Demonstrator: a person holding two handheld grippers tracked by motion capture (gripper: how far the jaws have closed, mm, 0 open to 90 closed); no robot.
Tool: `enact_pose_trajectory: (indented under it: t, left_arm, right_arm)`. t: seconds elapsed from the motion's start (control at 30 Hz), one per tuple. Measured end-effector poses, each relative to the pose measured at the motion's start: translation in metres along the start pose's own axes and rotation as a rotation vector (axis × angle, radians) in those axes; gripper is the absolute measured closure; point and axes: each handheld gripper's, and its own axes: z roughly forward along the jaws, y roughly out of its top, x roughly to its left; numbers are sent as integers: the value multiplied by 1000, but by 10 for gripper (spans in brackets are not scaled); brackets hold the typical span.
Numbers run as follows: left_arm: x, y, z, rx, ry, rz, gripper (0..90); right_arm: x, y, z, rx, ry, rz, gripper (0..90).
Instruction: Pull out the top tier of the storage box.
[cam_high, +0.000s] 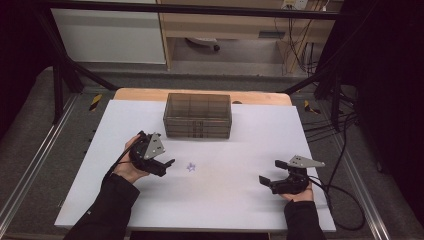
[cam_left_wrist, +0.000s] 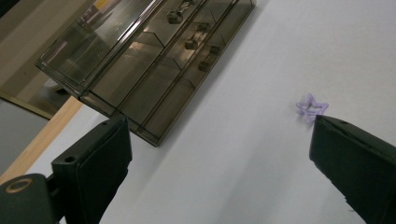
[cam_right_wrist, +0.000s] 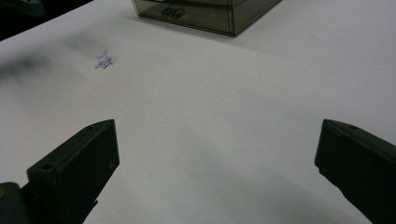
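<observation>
The white table (cam_high: 220, 200) carries a smoky drawer box (cam_high: 197, 115) at twelve o'clock. The left gripper (cam_high: 167, 166) and right gripper (cam_high: 270, 172) gape wide, both empty. The tiny purple star (cam_high: 191, 167) lies centre; thin and flat, it could skid when pinched.

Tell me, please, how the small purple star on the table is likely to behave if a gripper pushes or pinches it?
The purple star is a thin open outline lying flat, so probably very light and hard to pinch. It would likely slide on the smooth white table, not roll.
</observation>
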Motion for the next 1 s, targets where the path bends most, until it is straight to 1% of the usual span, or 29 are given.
enact_pose_trajectory:
  t: [0.33,0.4,0.43,0.53,0.6,0.67,0.7,0.8,0.93,1.0]
  left_arm:
    - [-1,8,7,14,24,52,64]
    - [-1,10,8,12,29,62,67]
    - [-1,13,9,11,36,77,68]
    - [-2,15,11,6,43,90,70]
    - [-2,17,13,4,46,98,75]
    - [-3,19,16,12,54,112,75]
    - [-3,19,16,12,54,112,76]
    - [-2,22,20,20,69,135,77]
    - [-2,24,24,26,81,150,79]
    - [-2,27,27,25,90,165,81]
  right_arm:
    - [0,0,0,0,0,1,4]
    - [0,0,-1,2,-1,3,4]
    - [0,0,-1,1,0,3,4]
    - [0,0,-1,1,-1,2,4]
    - [0,0,-1,1,-1,3,4]
    - [0,0,-1,-1,-1,3,4]
    - [0,0,-1,-2,-1,1,4]
    - [0,0,-1,-1,-1,1,4]
    - [0,0,-1,-1,-1,0,3]
    - [0,0,-1,-1,-1,0,4]
